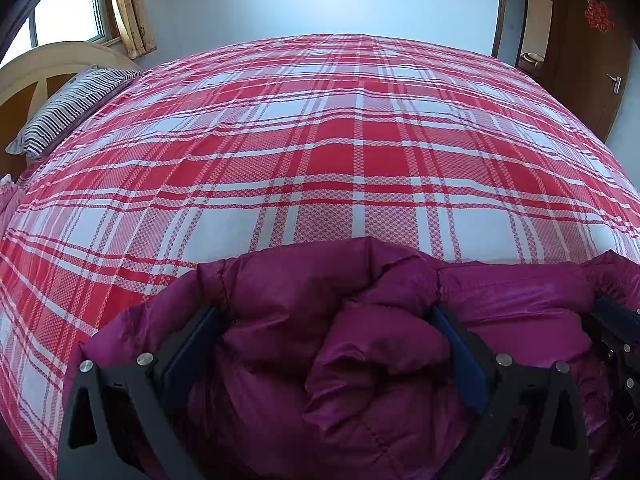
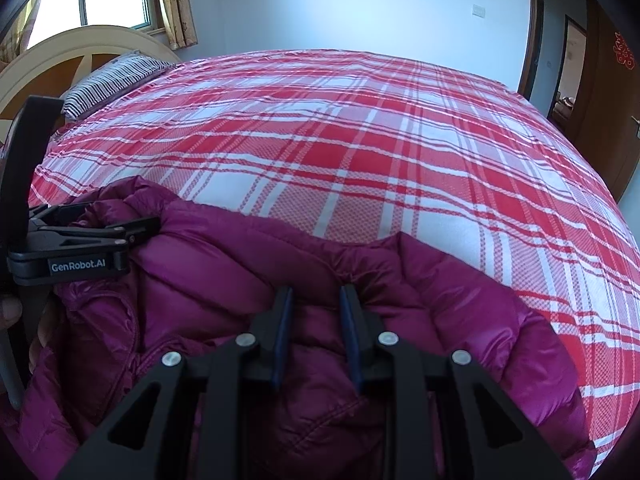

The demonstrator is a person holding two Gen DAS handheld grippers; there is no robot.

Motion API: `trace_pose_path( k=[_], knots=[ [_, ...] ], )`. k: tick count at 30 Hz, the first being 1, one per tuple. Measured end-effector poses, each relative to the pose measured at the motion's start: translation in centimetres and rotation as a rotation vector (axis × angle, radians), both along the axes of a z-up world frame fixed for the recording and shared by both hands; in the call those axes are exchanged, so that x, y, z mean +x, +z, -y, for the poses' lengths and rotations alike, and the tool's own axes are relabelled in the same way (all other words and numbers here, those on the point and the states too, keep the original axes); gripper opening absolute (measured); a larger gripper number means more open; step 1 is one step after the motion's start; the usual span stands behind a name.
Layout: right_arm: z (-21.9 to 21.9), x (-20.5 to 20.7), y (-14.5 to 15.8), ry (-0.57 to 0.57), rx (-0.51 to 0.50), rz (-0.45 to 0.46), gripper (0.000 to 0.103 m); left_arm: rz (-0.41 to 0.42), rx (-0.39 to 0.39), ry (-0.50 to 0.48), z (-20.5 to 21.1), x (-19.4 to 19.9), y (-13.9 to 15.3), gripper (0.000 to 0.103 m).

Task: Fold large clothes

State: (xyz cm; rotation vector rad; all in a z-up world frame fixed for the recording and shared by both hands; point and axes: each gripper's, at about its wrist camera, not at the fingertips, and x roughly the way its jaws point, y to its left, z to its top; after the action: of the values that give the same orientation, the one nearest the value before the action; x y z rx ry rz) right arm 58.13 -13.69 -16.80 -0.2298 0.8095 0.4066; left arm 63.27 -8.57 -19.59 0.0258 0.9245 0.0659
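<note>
A magenta down jacket (image 1: pixel 360 360) lies bunched along the near edge of a bed, at six o'clock in both wrist views. The left gripper (image 1: pixel 324 320) stands with its two blue-padded fingers (image 1: pixel 460 356) spread wide apart, a puffed fold of the jacket swelling up between them and touching the pads. Seen from the right wrist view, the same left gripper (image 2: pixel 138 228) lies at nine o'clock against the jacket's quilted edge. The right gripper (image 2: pixel 316 296) holds its fingers (image 2: pixel 282 332) narrowly parted, pressed down into the jacket's fabric; whether cloth is pinched between them cannot be told. Beyond the jacket, toward twelve o'clock, a red-and-white plaid bedsheet (image 1: pixel 320 140) covers the mattress. A striped pillow (image 1: pixel 68 108) rests at ten o'clock beside a curved cream headboard (image 1: pixel 52 60). Farther off, a window (image 1: pixel 68 8) with yellow curtains (image 1: pixel 128 8) fills eleven o'clock, and a brown wooden door (image 1: pixel 592 60) stands at two o'clock.
</note>
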Motion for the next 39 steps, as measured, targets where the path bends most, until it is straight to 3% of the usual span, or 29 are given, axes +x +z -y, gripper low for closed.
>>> trace_pose_path(
  k=[39],
  knots=[
    [-0.02,0.36,-0.26,0.018,-0.013,-0.018,0.027,0.005,0.007,-0.001,0.07,-0.02,-0.11,0.103]
  ],
)
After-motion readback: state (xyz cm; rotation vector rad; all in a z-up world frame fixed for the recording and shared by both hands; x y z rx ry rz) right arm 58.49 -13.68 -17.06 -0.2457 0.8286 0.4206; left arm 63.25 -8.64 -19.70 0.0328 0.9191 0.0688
